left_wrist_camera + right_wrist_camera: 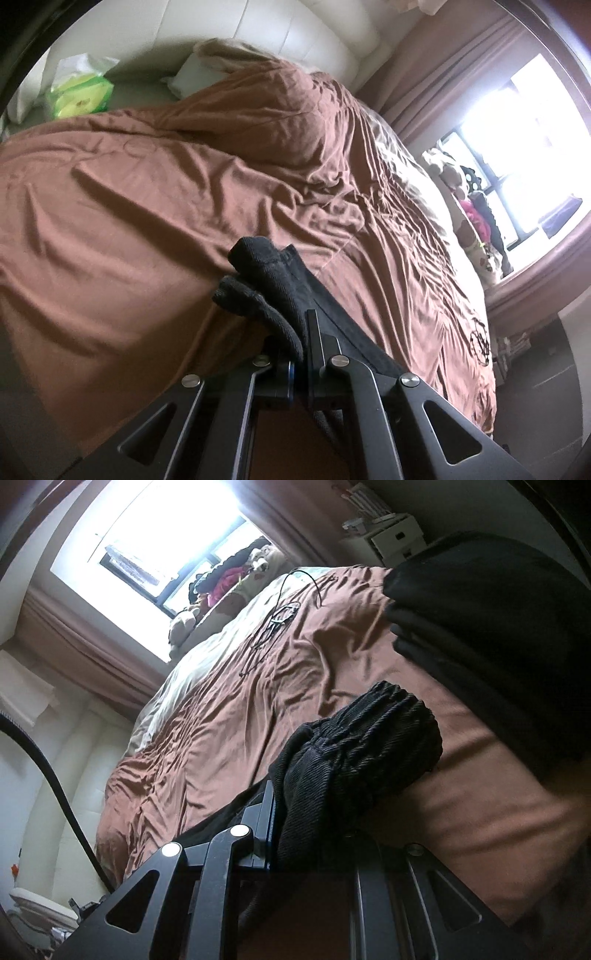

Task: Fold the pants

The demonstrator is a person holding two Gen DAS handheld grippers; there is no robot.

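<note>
**Both grippers hold the pants above the bed, ready for a fold**

Your left gripper [301,332] has its jaws drawn together on a bunch of the black, ribbed-knit fabric pants [258,288]; the cloth rises in rolled folds just past the fingertips and trails back under the right-hand finger. Your right gripper [275,812] is likewise clamped on the pants [354,746], here on what looks like the gathered elastic waistband, which bulges out to the right of the visible finger. The far finger of that gripper is hidden by cloth, so the grip is judged from the fabric pinched against the near one.

Ahead of both tools lies the rumpled brown satin bedspread [184,177]. In the right wrist view, a stack of dark folded garments [480,609] sits further ahead and to the right of the gripper, on the same bedspread [240,709].

You appear to be mid-carry, with the pants pinched at two points and lifted off the surface; how much folding is already done cannot be told. The next move likely calls for holding both grips firm, keeping the span between them taut, and lowering the fabric flat onto open bedspread ahead, short of the dark stack, before releasing.
</note>
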